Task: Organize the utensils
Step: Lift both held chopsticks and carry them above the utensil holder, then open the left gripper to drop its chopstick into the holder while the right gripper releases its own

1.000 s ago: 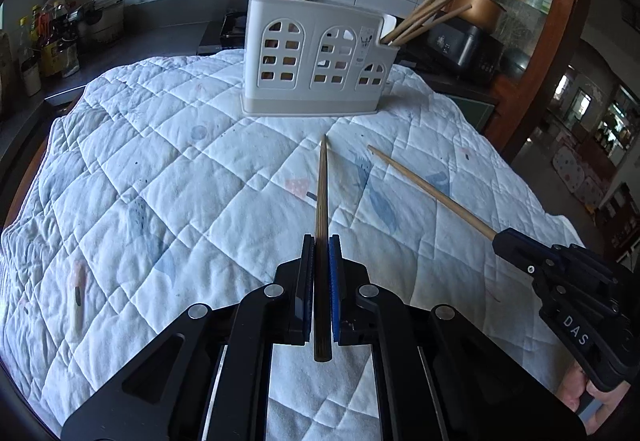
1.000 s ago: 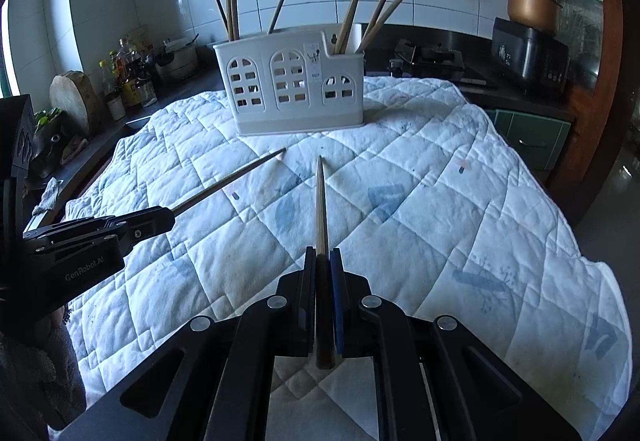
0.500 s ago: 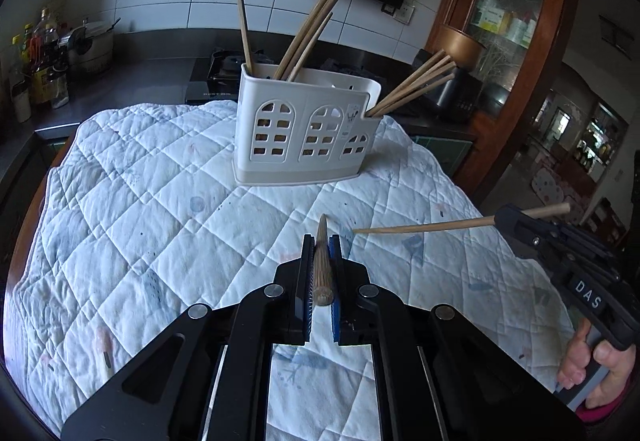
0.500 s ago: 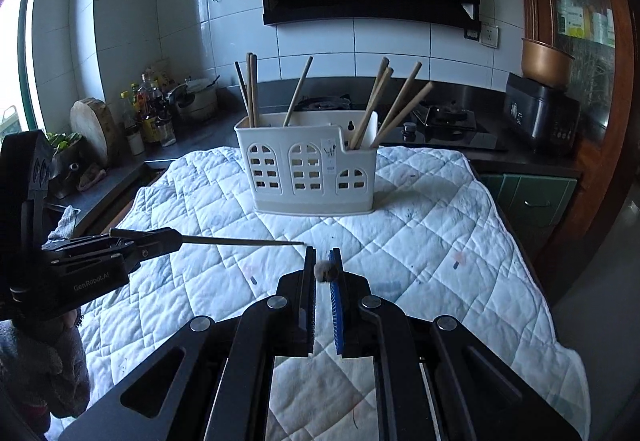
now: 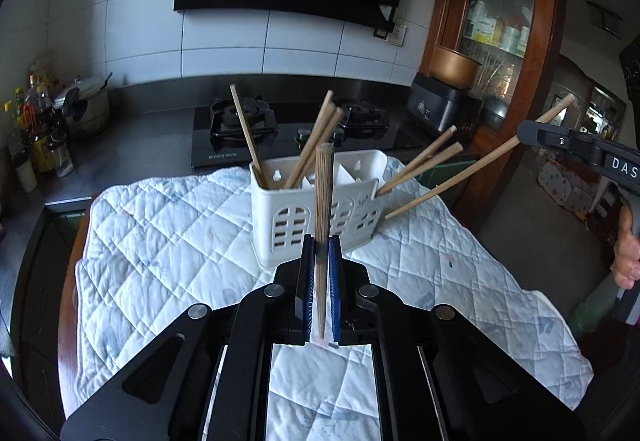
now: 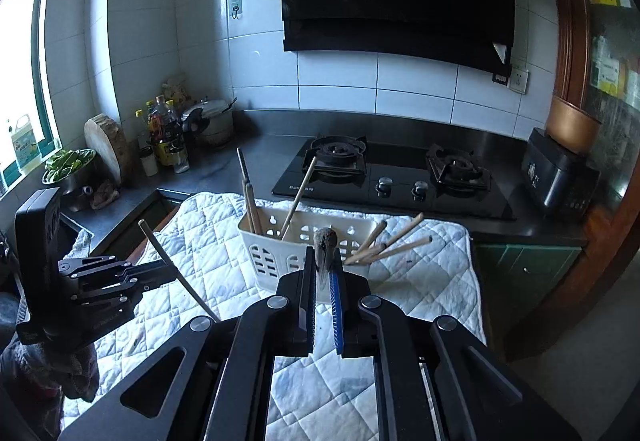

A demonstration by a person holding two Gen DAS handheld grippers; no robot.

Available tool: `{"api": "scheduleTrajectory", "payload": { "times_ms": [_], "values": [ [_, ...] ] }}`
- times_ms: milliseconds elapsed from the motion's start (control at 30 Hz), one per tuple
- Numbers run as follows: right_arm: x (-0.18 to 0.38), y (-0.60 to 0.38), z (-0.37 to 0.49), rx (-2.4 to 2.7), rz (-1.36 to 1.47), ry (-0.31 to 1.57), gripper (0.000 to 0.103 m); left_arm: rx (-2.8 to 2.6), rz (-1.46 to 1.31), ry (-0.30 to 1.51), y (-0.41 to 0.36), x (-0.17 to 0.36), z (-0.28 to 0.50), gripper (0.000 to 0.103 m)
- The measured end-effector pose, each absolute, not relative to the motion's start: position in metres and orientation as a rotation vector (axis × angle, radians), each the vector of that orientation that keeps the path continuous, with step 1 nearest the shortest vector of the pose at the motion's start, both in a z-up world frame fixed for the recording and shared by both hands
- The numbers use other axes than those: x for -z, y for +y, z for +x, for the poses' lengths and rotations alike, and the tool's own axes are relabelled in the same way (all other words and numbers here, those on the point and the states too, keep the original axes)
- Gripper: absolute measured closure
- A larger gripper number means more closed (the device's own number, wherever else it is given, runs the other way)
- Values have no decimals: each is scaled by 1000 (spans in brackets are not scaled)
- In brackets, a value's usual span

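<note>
**Two chopsticks in the air, caddy nearly stocked**

Both grippers are loaded and up off the quilt. The left gripper (image 5: pixel 319 281) has its jaws clamped together on a chopstick (image 5: pixel 323 201), held close to upright, thick end up, directly in front of the white caddy (image 5: pixel 320 217). The right gripper (image 6: pixel 323 283) is likewise clamped on its own chopstick (image 6: pixel 325 245), which points almost straight at the camera; seen from the left wrist, that stick slants down with its thin tip just to the right of the caddy, short of the rim.

Inside the caddy, plenty is filed already: one stick leaning in the left compartment, a cluster in the middle, several fanning out of the right end. On the quilted cloth (image 5: pixel 168 241) around the caddy, no loose chopsticks show, though the gripper bodies hide the near part of it.

So, by my read, the job is close to done: these two held sticks look like the last ones. What remains is lowering each, tip first, into a compartment and letting go. Neither is over an opening yet.
</note>
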State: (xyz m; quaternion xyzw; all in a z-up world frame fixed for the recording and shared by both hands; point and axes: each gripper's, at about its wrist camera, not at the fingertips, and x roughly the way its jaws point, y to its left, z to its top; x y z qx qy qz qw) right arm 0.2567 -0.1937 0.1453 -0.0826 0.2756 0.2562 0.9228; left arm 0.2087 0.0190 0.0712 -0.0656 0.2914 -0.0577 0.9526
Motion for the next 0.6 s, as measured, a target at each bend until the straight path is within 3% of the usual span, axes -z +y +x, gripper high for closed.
{"api": "scheduleTrajectory", "payload": {
  "times_ms": [367, 600],
  "values": [
    [-166, -187, 314, -469, -175, 617, 96, 7, -65, 411, 45, -172, 241, 97],
    [-146, -180, 342, -450, -202, 677, 96, -41, -63, 362, 45, -189, 269, 97]
  ]
}}
